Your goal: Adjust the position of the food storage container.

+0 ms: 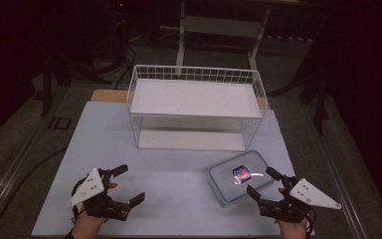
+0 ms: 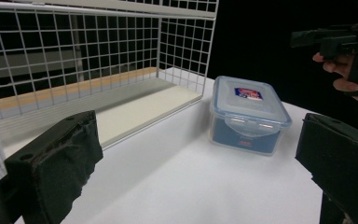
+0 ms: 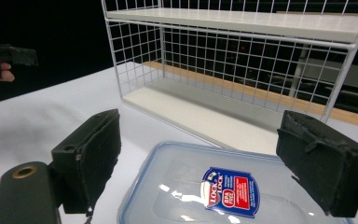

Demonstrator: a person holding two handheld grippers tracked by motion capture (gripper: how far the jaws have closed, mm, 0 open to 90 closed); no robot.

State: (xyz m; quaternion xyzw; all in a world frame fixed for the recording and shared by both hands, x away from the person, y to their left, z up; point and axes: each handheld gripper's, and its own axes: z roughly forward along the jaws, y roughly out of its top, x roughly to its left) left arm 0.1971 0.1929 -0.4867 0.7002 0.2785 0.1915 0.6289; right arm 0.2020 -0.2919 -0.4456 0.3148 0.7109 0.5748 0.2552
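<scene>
Jaws of the right gripper (image 1: 263, 183) are spread wide just beside the clear rectangular plastic container with a blue-rimmed lid (image 1: 239, 176), which is set on the white table (image 1: 179, 174) in front of the white wire two-shelf rack (image 1: 194, 107). Jaws of the left gripper (image 1: 129, 184) are also spread, holding nothing, well apart from it.

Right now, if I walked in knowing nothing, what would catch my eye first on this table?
Probably the white wire rack standing at the back of the white table, with its two flat shelves. In front of it, toward the right, lies a clear plastic box with a blue-rimmed lid and a red and blue label. The left gripper and right gripper are both open near the front edge, the right one beside the box.
</scene>
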